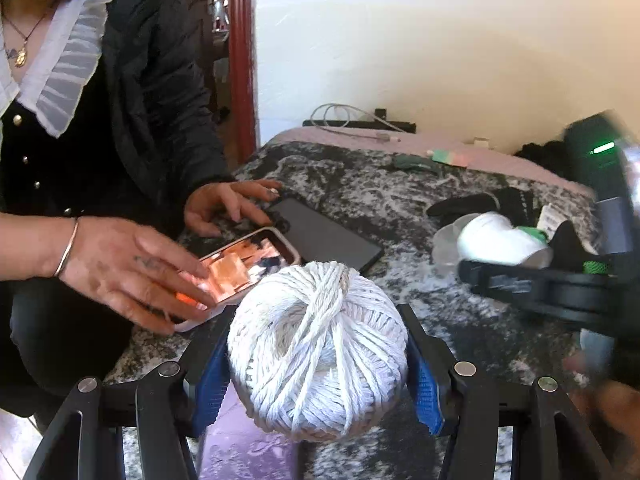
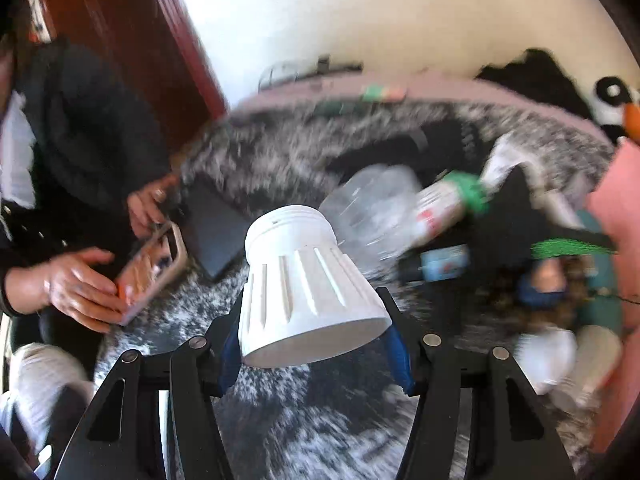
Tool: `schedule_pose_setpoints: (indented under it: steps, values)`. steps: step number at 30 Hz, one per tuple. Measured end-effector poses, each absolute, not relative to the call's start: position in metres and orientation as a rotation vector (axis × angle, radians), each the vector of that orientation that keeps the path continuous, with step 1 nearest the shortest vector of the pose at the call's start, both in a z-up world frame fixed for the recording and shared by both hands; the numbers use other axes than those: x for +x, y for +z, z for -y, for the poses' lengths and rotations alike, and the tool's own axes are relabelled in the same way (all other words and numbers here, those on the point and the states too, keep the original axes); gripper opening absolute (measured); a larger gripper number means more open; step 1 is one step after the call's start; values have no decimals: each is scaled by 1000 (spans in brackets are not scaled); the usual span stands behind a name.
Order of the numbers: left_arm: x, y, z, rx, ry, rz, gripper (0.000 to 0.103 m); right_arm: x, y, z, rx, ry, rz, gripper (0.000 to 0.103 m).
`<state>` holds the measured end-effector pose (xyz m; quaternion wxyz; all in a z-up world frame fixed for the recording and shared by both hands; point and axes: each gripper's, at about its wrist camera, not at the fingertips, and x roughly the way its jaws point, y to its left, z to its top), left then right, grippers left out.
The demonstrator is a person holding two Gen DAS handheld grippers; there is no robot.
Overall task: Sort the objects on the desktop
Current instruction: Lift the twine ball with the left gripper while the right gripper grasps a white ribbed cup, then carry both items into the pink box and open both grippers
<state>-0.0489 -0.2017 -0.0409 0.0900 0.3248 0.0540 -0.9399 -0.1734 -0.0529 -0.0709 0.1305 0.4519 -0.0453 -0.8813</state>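
My left gripper (image 1: pixel 318 364) has its fingers clamped on the yarn ball (image 1: pixel 316 348), held above the bed (image 1: pixel 360 184). My right gripper (image 2: pixel 316 344) has its fingers clamped on the white lamp (image 2: pixel 304 284).

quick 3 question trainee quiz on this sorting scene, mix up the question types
1. True or false: the left tongs are clamped on a ball of white string.
2. Multiple choice: what sits between the right tongs? A) a phone B) a white ribbed plastic piece C) a glove
3. Short answer: what is the seated person's hand holding at the edge of the mottled blanket?

Key
1. True; both blue pads press its sides.
2. B, the white ribbed plastic piece.
3. A phone in a light case, next to a dark phone lying flat.
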Motion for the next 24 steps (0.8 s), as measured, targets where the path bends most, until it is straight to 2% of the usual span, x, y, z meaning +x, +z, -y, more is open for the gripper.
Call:
schedule_pose_setpoints:
  steps: [7,12,17,24]
  values:
    - [-63,-38,141,1003,-2907,-111,64,-129,-16,-29,1230,-2762,173,62]
    - [-62,-14,80,931,-3037,-92,64,-98,12,-98,1183,-2959,147,62]
    - [-69,5,8,899,-3162,28,64,-62,47,-165,1101,-3154,151,62]
    - [-78,11,-69,893,-3288,148,64,-39,66,-230,1051,-3280,194,62]
